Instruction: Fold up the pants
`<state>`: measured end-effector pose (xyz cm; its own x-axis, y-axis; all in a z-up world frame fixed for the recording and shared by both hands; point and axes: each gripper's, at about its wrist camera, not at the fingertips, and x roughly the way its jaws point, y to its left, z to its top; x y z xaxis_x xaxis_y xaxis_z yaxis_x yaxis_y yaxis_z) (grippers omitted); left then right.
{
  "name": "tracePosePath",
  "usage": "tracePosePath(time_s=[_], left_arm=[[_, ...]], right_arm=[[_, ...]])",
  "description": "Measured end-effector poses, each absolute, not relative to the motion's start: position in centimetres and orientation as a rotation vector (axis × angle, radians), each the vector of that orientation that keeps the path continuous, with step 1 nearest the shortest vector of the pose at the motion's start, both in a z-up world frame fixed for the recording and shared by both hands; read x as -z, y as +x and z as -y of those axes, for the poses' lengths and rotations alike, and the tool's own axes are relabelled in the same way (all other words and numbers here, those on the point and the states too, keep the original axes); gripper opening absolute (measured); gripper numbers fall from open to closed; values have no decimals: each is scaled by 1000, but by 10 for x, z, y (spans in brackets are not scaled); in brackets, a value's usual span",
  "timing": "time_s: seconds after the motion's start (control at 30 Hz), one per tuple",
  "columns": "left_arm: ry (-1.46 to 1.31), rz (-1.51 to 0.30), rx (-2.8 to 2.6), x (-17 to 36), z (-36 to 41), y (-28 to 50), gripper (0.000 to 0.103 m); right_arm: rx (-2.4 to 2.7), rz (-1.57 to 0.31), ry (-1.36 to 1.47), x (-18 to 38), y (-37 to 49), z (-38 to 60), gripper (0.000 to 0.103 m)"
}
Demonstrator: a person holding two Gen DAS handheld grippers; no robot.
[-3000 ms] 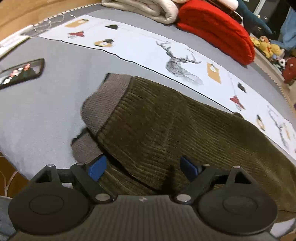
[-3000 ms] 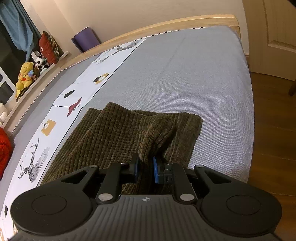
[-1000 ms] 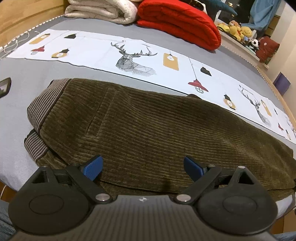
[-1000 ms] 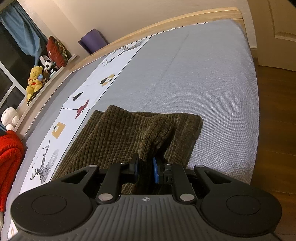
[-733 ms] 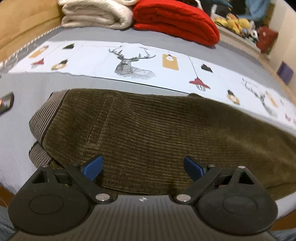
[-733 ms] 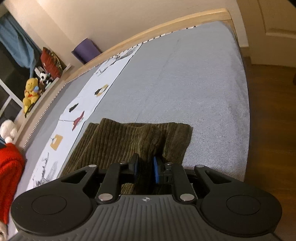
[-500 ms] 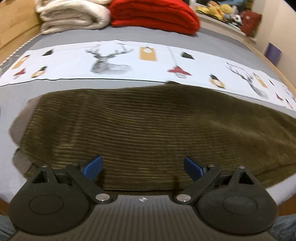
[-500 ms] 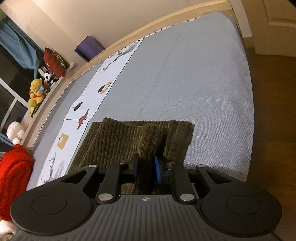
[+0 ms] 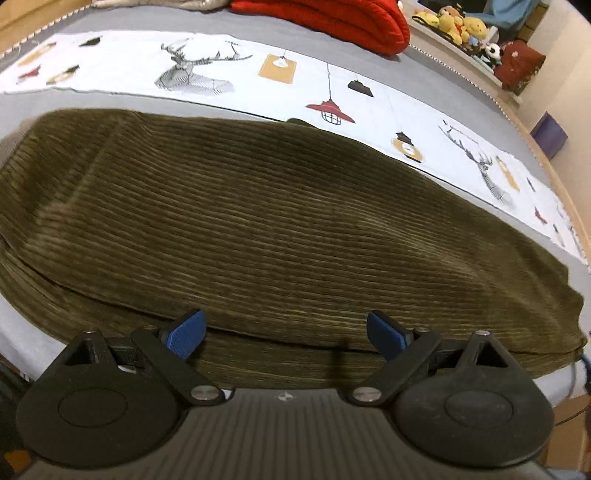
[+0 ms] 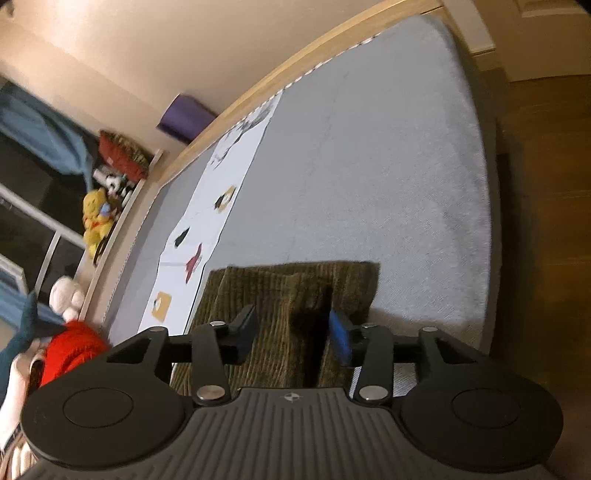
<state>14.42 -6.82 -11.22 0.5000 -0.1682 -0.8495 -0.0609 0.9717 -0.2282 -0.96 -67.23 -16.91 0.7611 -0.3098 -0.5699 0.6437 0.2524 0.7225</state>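
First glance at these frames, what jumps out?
The olive corduroy pants dominate, laid lengthwise along the near edge of the grey bed, one leg folded over the other. Behind them runs a white printed runner with deer and lamps, and a red blanket at the back. The right tongs have just been opening over the cuff, pads clear.

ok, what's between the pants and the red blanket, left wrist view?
In the left wrist view, a band of grey bedcover, then the white printed runner, then more grey lie between the pants and the red blanket. Nothing else sits there.
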Motion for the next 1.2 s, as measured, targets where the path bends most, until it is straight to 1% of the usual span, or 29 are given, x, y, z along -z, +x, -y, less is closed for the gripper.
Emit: tracePosePath(time_s=[0.07, 0.27, 0.77, 0.83, 0.97, 1.07, 1.2], left_arm=[[-268, -1072, 62, 117, 69, 148, 96], [-303, -1124, 40, 131, 71, 158, 96], [-363, -1134, 42, 133, 77, 180, 95], [-366, -1150, 43, 138, 77, 185, 97], [-357, -1149, 57, 140, 82, 188, 102], [-305, -1144, 45, 142, 89, 191, 102], [-315, -1141, 32, 142, 89, 191, 102]], right_arm=[[662, -365, 1134, 171, -3, 672, 51], [674, -394, 1101, 173, 9, 670, 51], [682, -381, 1097, 176, 8, 668, 51], [688, -382, 1091, 175, 8, 667, 51], [693, -385, 1078, 175, 9, 665, 52], [698, -393, 1063, 174, 11, 664, 52], [704, -397, 1053, 174, 13, 662, 52]])
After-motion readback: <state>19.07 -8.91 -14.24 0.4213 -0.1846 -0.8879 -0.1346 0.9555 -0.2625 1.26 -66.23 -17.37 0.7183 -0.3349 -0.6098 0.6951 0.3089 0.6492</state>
